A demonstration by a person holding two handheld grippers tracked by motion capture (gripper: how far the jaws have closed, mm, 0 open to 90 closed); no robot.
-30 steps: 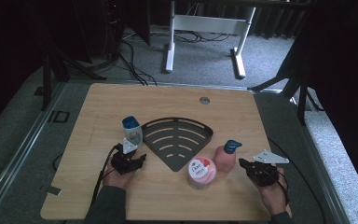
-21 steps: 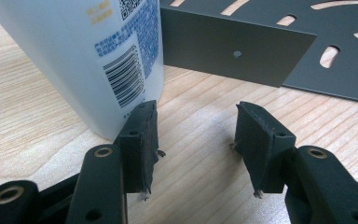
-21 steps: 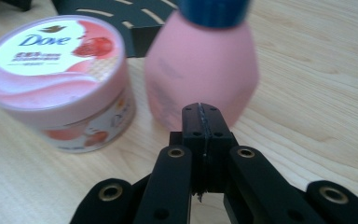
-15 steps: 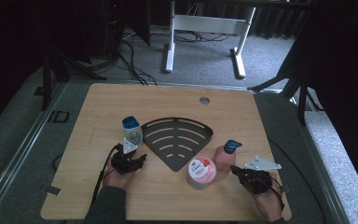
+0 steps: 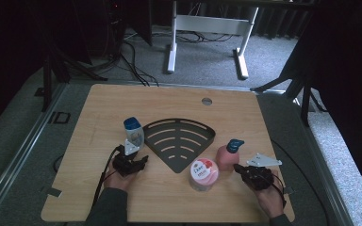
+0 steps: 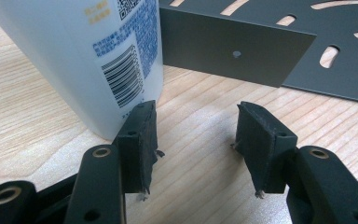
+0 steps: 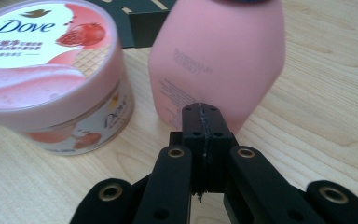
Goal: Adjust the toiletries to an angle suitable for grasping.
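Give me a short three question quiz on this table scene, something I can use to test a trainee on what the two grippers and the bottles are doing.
1. True or false: the right gripper has its jaws pressed together with nothing between them.
2. Which thing stands just beside the left gripper? A) white bottle B) pink bottle C) Dove jar
3. Fill in: the dark slotted thing in the middle of the table is a fan-shaped ____.

Key
1. True. They meet just short of the pink bottle.
2. A. The left gripper's jaws stand apart, one of them close against the bottle's base.
3. rack
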